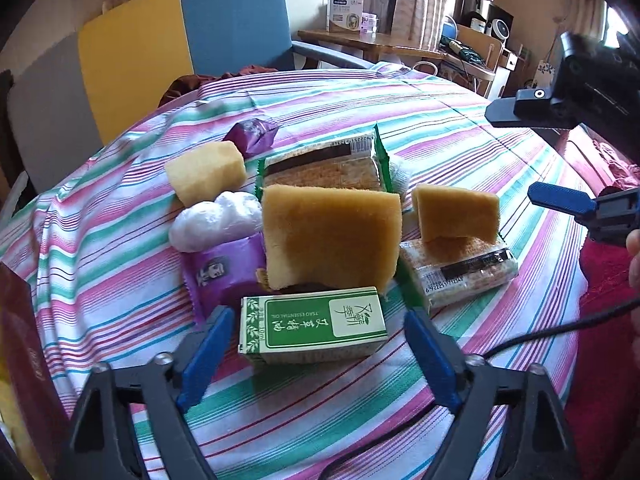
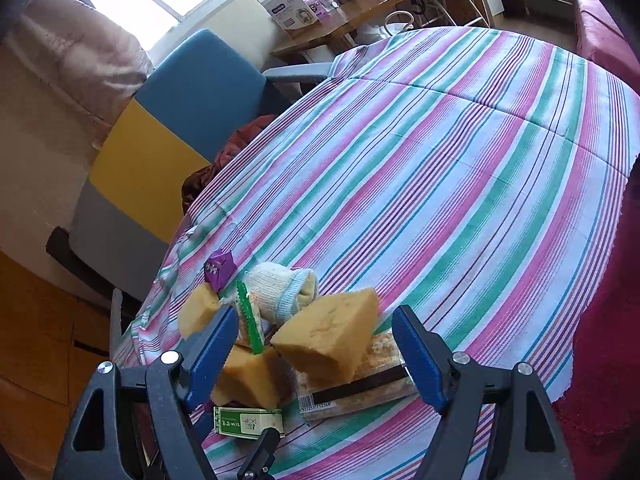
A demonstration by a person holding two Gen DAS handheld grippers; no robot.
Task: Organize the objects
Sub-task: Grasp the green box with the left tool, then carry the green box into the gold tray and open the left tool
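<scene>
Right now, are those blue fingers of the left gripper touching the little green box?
Apart. In the left wrist view, striped tablecloth shows between the green box and each blue finger of the left gripper; the box lies between them, unpinched.

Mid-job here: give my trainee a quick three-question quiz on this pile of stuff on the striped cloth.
1. True or false: the left tool is clamped on the green box.
2. What does the small sponge rest on? A) a wrapped snack bar B) a purple packet C) bare cloth
3. Fill in: the large sponge stands directly behind the ____.

Key: 1 false, its blue fingers stand apart on either side of the box; 2 A, the wrapped snack bar; 3 green box.
</scene>
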